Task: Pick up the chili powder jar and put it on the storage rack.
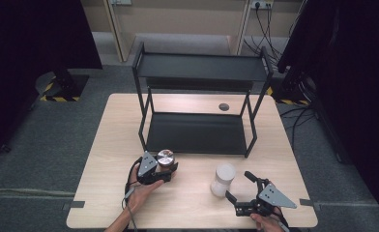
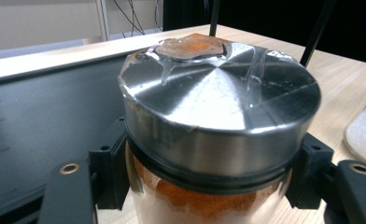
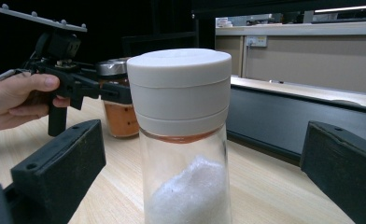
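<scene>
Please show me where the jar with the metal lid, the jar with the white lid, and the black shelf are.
jar with the metal lid [image 2: 218, 98], left gripper view, on its lid's top.
jar with the white lid [image 3: 179, 84], right gripper view, on the lid's side.
black shelf [image 1: 197, 133], high view, on its lower board.

The rack [image 1: 197, 130] blocks the far half of the table [image 1: 187, 205]; its low shelf is bare, open from the front between the posts. Two jars [image 1: 165, 158] [image 1: 223, 179] stand well apart on the near strip, leaving a gap between them.
</scene>
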`<move>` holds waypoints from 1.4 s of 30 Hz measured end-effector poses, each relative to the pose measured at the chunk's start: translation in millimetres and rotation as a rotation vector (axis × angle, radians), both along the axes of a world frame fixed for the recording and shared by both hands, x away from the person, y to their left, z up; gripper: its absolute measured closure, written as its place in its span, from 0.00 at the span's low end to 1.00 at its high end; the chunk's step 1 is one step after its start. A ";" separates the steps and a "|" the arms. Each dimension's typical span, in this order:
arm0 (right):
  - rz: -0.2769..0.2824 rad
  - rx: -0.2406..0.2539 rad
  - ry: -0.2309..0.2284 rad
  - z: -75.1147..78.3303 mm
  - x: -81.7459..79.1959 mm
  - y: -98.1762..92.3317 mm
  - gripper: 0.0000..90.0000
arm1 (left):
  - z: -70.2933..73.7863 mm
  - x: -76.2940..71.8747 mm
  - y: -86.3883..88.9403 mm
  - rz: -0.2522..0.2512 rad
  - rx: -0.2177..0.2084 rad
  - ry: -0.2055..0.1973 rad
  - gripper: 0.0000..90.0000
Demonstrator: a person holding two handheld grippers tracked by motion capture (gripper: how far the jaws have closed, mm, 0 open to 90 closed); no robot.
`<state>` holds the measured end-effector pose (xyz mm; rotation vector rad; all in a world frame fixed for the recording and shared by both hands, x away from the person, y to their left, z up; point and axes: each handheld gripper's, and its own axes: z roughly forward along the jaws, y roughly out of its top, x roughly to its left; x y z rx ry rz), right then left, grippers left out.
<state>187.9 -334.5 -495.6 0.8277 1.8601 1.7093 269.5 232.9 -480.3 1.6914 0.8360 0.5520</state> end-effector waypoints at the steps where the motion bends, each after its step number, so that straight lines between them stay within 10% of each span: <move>1: 0.000 0.000 0.000 0.0 0.0 0.1 0.00 | 1.2 -0.4 0.7 0.000 -0.006 -0.001 0.34; 42: -0.004 0.009 -0.001 0.5 -0.8 0.7 0.00 | 61.6 -1.1 2.4 -0.056 -0.024 -0.046 0.34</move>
